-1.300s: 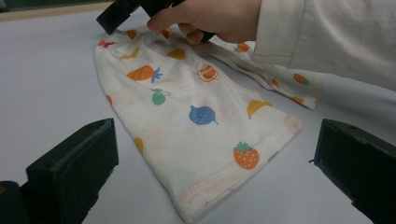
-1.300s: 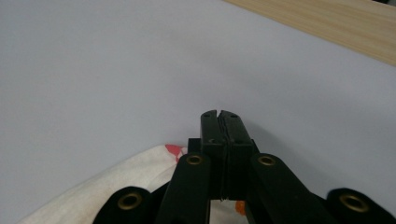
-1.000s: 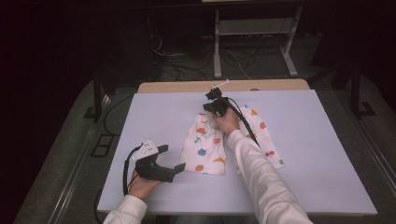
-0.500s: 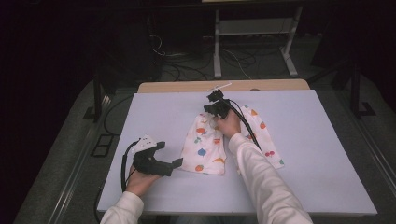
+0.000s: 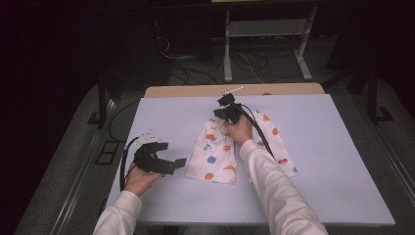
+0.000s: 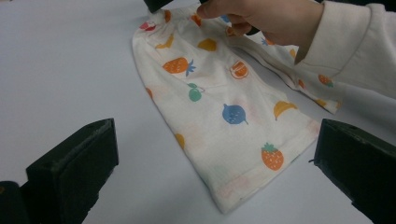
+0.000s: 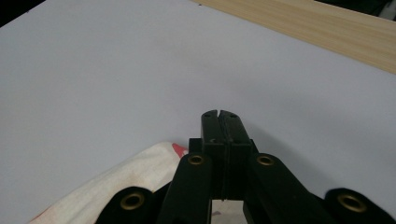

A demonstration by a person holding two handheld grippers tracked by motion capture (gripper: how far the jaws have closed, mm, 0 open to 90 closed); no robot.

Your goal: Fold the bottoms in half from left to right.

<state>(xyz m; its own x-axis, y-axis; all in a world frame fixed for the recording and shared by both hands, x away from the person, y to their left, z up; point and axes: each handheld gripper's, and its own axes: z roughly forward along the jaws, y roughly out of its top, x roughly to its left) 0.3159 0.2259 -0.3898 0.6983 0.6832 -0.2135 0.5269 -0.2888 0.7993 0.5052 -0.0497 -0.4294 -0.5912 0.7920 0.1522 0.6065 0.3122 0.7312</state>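
Left gripper [image 5: 169, 164] fingers wide apart; right gripper [image 7: 219, 114] fingers closed together.

White table [image 5: 342, 186], wooden strip [image 5: 195, 91] along its far edge

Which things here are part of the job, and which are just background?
In play:
- fruit-print garment, lying flat on the white table top
- right tongs, shut, at the garment's far end
- left tongs, open, near its left side

Background:
- wooden strip along the table's far edge
- metal stand on the floor behind
- floor cables
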